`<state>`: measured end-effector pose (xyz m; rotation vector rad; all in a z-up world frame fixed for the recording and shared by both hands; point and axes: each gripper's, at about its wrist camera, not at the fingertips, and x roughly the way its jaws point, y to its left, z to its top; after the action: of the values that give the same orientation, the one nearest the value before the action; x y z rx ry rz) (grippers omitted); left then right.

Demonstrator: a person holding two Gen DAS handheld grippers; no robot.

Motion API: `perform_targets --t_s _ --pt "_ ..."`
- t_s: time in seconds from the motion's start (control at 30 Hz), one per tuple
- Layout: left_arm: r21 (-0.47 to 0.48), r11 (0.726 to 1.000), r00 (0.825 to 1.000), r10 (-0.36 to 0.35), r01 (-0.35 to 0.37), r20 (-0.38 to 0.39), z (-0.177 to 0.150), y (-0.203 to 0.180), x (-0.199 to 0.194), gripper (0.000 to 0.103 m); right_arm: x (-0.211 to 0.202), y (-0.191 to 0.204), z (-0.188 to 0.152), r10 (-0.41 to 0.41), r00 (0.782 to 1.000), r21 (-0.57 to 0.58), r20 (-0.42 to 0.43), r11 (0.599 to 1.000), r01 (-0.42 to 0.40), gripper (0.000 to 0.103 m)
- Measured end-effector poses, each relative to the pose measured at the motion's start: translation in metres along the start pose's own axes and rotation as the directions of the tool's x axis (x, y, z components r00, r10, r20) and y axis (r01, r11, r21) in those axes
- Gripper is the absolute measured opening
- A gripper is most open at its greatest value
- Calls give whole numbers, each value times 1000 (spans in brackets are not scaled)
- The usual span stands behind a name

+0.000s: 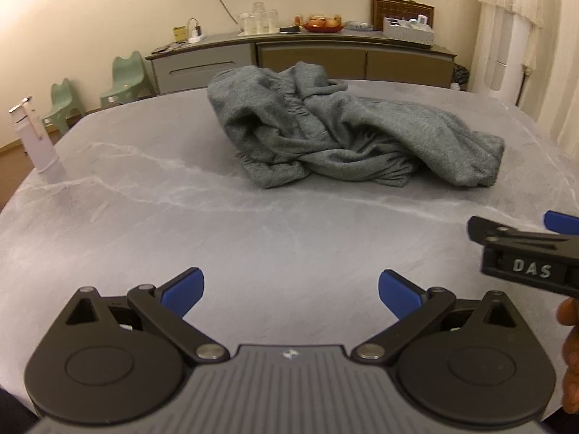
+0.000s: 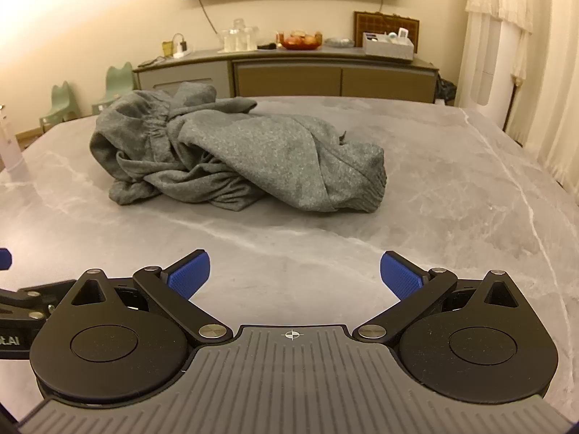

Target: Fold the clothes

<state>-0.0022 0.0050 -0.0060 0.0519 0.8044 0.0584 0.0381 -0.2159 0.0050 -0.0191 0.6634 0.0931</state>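
Observation:
A crumpled grey garment (image 1: 336, 133) with an elastic waistband lies in a heap on the grey marble table (image 1: 181, 224); the right wrist view shows the garment (image 2: 239, 159) left of centre. My left gripper (image 1: 291, 294) hovers over bare table well short of the heap, jaws wide open and empty. My right gripper (image 2: 295, 275) is likewise open and empty, also short of the cloth. The right gripper's body shows at the right edge of the left wrist view, beside a person's hand (image 1: 570, 343).
A white stand (image 1: 34, 137) sits at the table's left edge. Beyond the table are a long sideboard (image 1: 307, 54) with glasses and a fruit bowl, two green child chairs (image 1: 126, 79), and curtains at right.

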Motion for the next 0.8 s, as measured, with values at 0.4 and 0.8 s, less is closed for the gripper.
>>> perform_targets --t_s 0.4,0.8 --pt "35 999 999 -33 33 12 -2 -2 -8 103 -2 3 -1 0 1000 -18 7 1000 0 103" --pt "11 999 999 -48 48 2 -2 0 -8 102 -3 3 -2 4 1000 -33 3 999 -4 103"
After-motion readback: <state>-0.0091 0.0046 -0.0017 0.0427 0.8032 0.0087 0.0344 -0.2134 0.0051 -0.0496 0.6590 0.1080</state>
